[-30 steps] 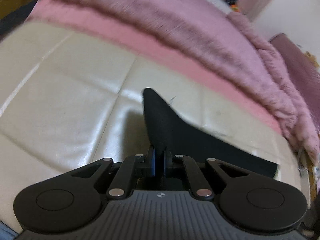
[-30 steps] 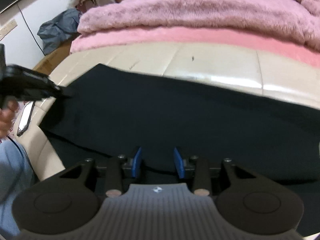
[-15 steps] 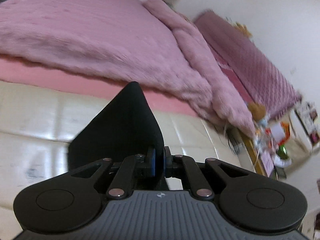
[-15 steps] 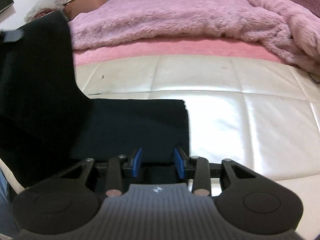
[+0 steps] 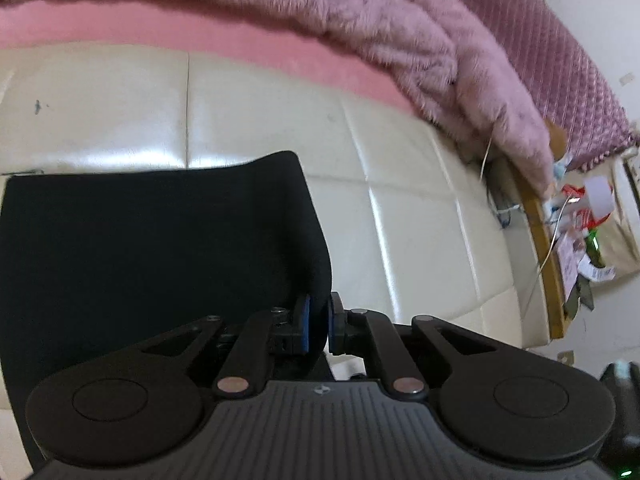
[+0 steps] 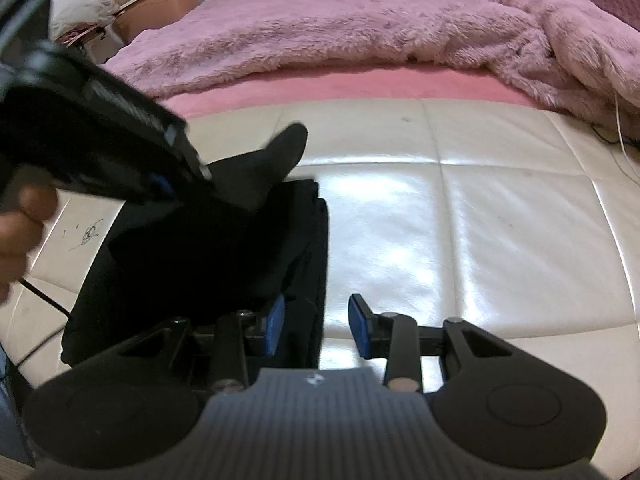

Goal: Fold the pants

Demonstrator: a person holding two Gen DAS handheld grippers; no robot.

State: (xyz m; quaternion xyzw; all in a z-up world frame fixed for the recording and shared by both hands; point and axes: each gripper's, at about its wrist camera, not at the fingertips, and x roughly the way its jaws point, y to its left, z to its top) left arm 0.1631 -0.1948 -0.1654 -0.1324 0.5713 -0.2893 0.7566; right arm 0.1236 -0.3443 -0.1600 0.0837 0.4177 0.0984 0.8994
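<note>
Between the blue pads of the left gripper (image 5: 317, 326) sat a fold of the black pants (image 5: 152, 248); the jaws were just easing apart, the gap narrow, the cloth still touching both pads. From the right wrist view that gripper (image 6: 180, 184) reached in from the left, held by a hand (image 6: 20, 224), with a tip of cloth sticking up beyond it. The right gripper (image 6: 317, 330) stood partly spread, pinching nothing: its left pad lay over the pants' right edge (image 6: 320, 248), its right pad over bare cushion. The pants lay folded on the cream leather bench (image 6: 500, 240), whose whole right side lay open. A pink fuzzy blanket (image 6: 360, 28) bordered the far edge, and clutter (image 5: 580, 216) lay past the bench's right end.
</note>
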